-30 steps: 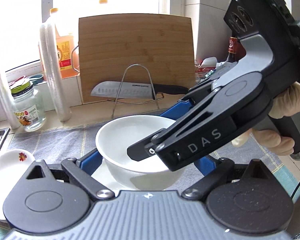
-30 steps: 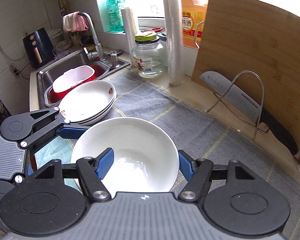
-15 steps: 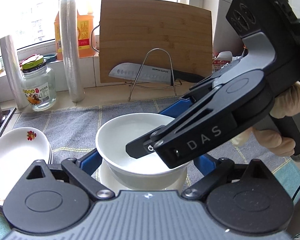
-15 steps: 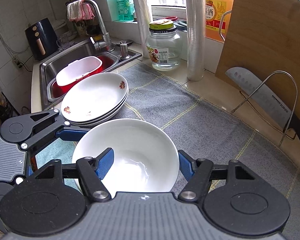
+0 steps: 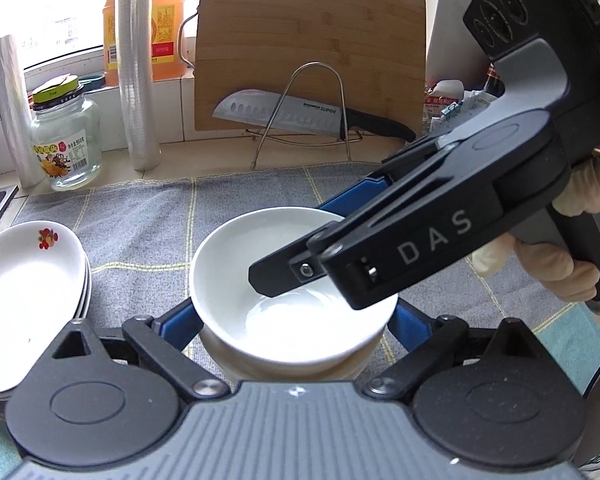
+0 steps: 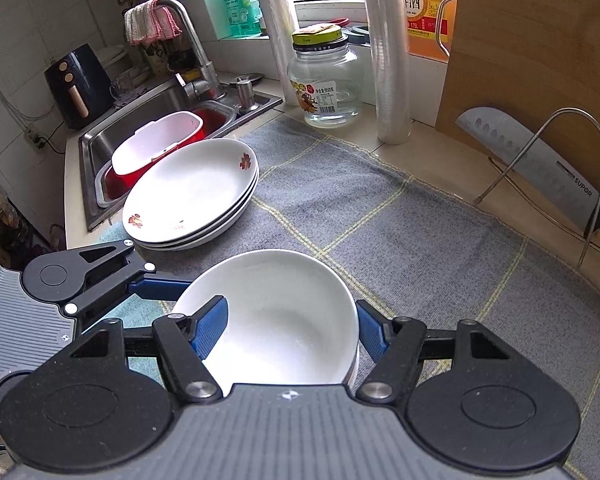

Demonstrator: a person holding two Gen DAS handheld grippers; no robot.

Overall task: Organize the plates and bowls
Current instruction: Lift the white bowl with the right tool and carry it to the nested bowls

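White bowl [image 6: 284, 312] upright, mouth up, on grey mat [image 6: 420, 248].

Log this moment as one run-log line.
phase: stacking | right gripper: shut on white bowl rim | left gripper: around bowl | under: another bowl | plate stack: beside

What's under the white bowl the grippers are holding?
Under the white bowl sits another white bowl; only its rim shows, as the top bowl and grippers cover the rest. Both rest over the grey cloth.
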